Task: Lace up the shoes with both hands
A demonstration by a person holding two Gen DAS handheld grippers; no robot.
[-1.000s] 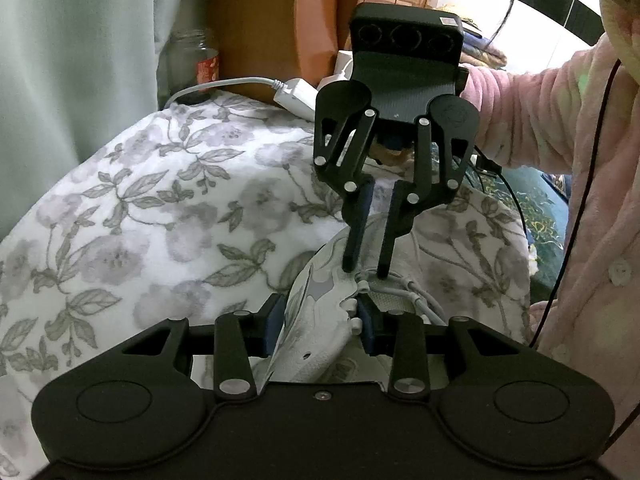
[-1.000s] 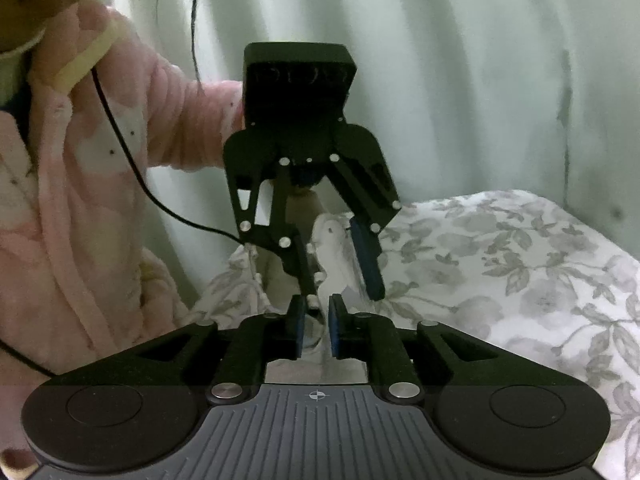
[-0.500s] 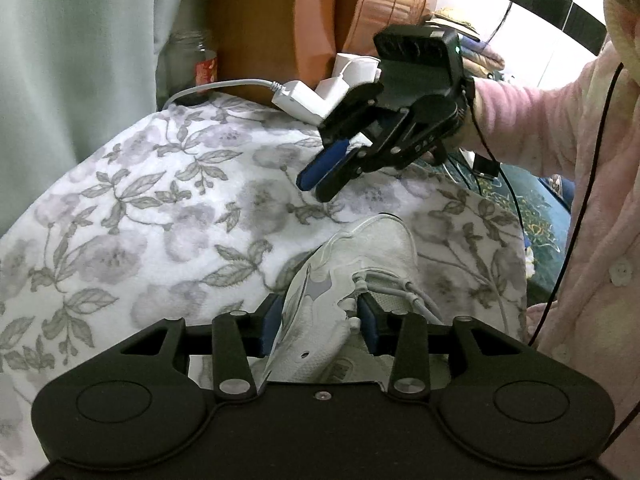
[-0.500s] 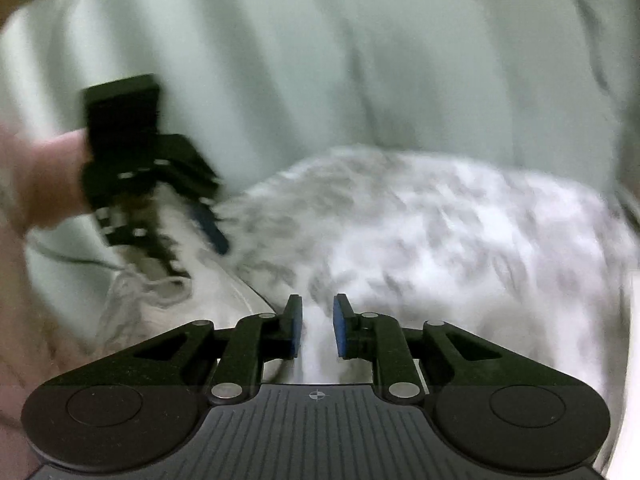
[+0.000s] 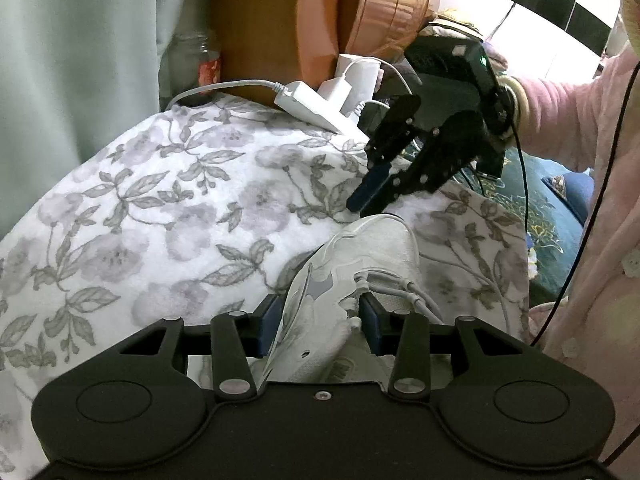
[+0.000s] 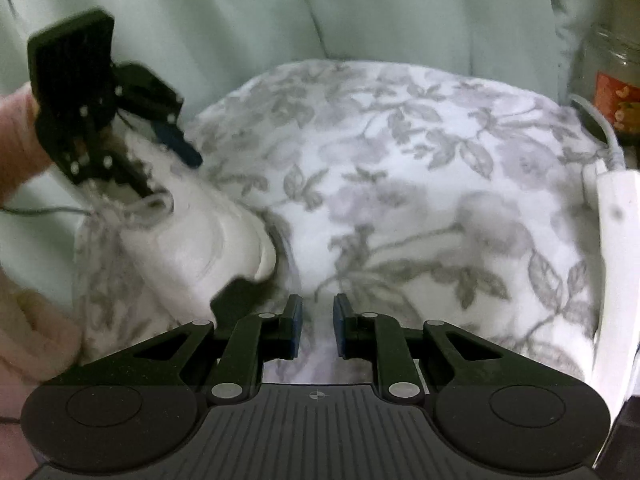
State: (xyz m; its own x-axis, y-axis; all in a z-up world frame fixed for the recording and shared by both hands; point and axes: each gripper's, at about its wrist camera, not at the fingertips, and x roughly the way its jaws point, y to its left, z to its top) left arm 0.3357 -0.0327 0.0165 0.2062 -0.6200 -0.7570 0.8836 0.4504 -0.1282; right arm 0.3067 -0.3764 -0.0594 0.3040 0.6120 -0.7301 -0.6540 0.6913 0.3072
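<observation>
A white sneaker (image 5: 360, 256) lies tilted on the floral cloth (image 5: 180, 208), toe pointing away from my left gripper. My left gripper (image 5: 319, 320) is shut on the sneaker's upper, one blue pad on its side wall and the other at the eyelets. White laces (image 5: 400, 280) trail loosely to the right from the eyelets. My right gripper (image 5: 366, 206) hangs just above the toe, rolled over, its jaws a narrow gap apart and empty. In the right wrist view that gripper (image 6: 318, 324) is over bare cloth, with the sneaker (image 6: 192, 236) and left gripper (image 6: 170, 178) at the left.
A white power strip (image 5: 312, 100) with chargers and a cable lies at the cloth's far edge, next to a glass jar (image 5: 200, 60) and brown furniture (image 5: 280, 20). A pale green curtain (image 6: 360, 8) hangs behind. A person's pink sleeve (image 5: 560, 120) reaches in from the right.
My right gripper has lifted off the laces, rolled over and swung out past the toe; its view has turned from the left gripper to the cloth. The left gripper has kept still on the sneaker.
</observation>
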